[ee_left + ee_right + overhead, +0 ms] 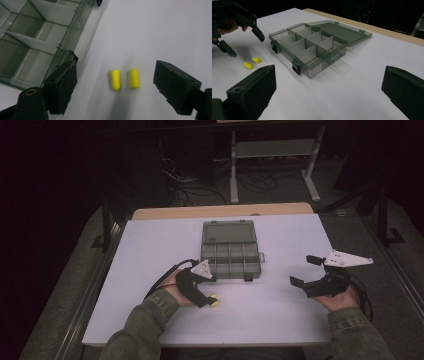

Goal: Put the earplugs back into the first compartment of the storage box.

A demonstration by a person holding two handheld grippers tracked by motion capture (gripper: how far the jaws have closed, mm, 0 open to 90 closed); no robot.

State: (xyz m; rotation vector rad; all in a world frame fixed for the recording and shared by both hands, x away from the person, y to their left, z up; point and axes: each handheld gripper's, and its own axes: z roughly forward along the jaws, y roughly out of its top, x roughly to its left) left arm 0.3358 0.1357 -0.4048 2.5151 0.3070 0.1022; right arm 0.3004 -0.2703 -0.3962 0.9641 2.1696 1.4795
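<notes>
Two yellow foam earplugs [115, 79] [134, 78] lie side by side on the white table, just in front of a smoky clear compartment box [30, 37]. My left gripper [113, 72] hangs over them, open, one jaw on each side and neither touching a plug. In the high view the left gripper [205, 297] covers all but a bit of yellow [213, 302]. The box [230, 257] stands open, its lid [229, 231] laid flat behind and its compartments bare. My right gripper [301, 270] rests open at the right of the box, holding nothing.
The white table [150, 270] has a wooden strip along its far edge [220, 211]. Beyond it stand a grey desk frame [272, 150] and floor cables. In the right gripper view the left gripper [246, 46] hovers above the earplugs [256, 60].
</notes>
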